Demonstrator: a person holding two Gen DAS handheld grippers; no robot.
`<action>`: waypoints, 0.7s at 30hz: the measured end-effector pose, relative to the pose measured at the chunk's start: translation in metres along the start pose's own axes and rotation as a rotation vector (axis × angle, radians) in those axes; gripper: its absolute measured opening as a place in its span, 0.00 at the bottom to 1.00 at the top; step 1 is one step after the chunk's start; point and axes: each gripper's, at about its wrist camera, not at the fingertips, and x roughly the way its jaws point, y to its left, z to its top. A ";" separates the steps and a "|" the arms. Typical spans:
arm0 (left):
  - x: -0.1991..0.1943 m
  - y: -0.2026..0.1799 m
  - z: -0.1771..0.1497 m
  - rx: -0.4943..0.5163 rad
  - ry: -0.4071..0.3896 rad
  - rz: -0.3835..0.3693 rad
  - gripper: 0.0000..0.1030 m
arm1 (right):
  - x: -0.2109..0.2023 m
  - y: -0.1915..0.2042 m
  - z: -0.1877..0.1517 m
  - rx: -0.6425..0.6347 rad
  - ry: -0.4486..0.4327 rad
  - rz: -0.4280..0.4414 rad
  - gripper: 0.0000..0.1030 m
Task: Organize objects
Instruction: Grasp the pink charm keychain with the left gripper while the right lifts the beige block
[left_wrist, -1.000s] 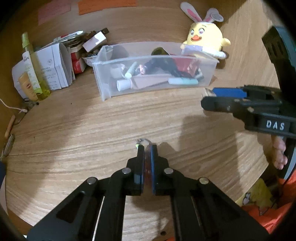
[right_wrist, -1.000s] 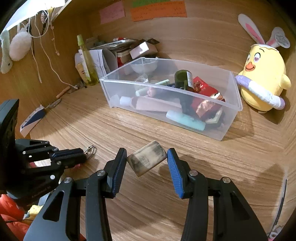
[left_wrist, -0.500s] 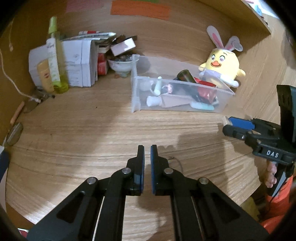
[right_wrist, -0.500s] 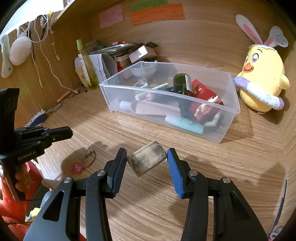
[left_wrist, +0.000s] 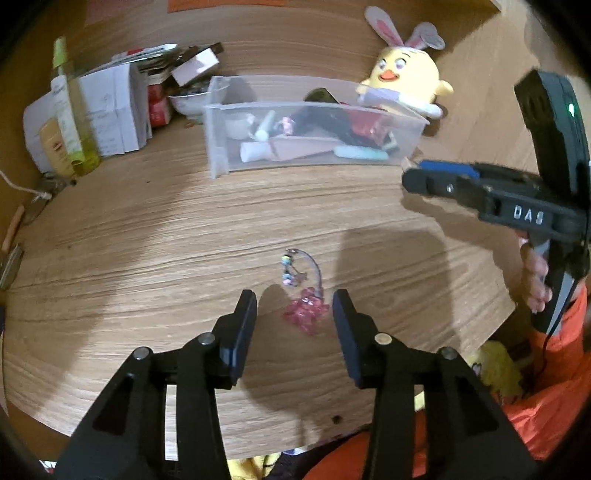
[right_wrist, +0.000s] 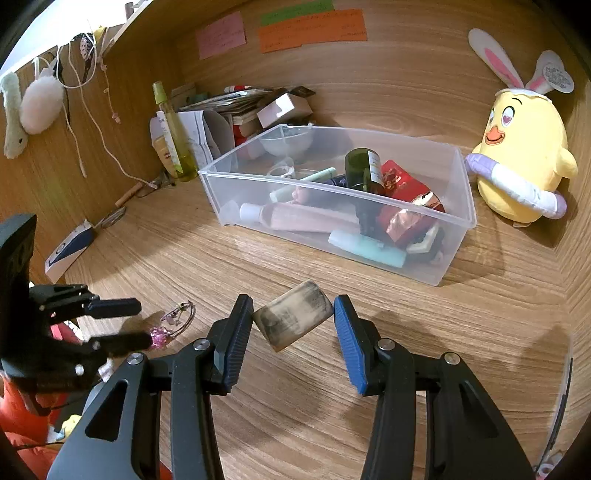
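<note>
the left gripper (left_wrist: 294, 321), jaws just opened, straddles one pink charm (left_wrist: 305, 314) on the counter (left_wrist: 147, 236) without touching. the right gripper (right_wrist: 293, 325) pinches one small worn block (right_wrist: 293, 319) before one clear bin (right_wrist: 458, 225).

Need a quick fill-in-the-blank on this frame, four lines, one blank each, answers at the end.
1. The right gripper is shut on a small ____ block.
2. The pink charm lies on the desk between the ____ fingers of the left gripper, which have just been opening.
3. The tubes lie inside the clear ____.
4. The plush chick wears ____ ears.

Missing words: beige; open; bin; bunny
</note>
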 end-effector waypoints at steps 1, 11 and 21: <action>0.003 -0.002 -0.001 0.007 0.009 0.004 0.41 | -0.001 0.000 0.000 0.000 -0.002 -0.001 0.41; 0.011 -0.003 0.000 0.023 -0.019 0.056 0.26 | -0.010 -0.002 0.013 -0.005 -0.041 -0.031 0.41; -0.005 0.002 0.040 -0.004 -0.133 0.054 0.26 | -0.010 -0.011 0.036 -0.003 -0.080 -0.062 0.41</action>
